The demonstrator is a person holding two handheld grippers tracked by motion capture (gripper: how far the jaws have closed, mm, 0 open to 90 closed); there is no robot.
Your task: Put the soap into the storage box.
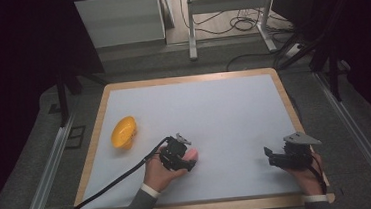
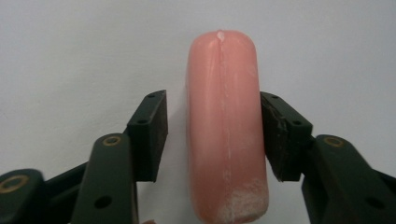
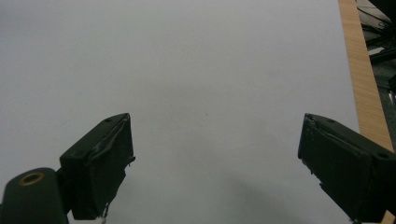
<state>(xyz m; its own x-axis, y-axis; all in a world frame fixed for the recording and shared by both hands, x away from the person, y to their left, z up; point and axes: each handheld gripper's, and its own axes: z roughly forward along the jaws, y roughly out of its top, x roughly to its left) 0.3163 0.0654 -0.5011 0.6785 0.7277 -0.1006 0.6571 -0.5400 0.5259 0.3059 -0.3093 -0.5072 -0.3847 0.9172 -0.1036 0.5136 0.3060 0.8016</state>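
Note:
A pink sausage (image 2: 224, 130) lies on the white table top (image 1: 214, 112), seen end-on in the left gripper view. My left gripper (image 2: 213, 135) straddles it near the middle. Its right pad (image 2: 275, 135) rests against the sausage's side, while a narrow gap separates the left pad (image 2: 152, 135) from it. In the high view the left gripper (image 1: 188, 159) sits at the front centre with the sausage (image 1: 193, 155) poking out past it. My right gripper (image 1: 270, 157) rests near the front right, and its jaws (image 3: 215, 158) stand wide apart over bare white surface.
A yellow bowl-shaped object (image 1: 123, 132) lies tipped at the left of the table. The wooden rim (image 3: 362, 79) runs close along the right gripper's right side. The left gripper's black cable (image 1: 109, 185) trails to the front left corner.

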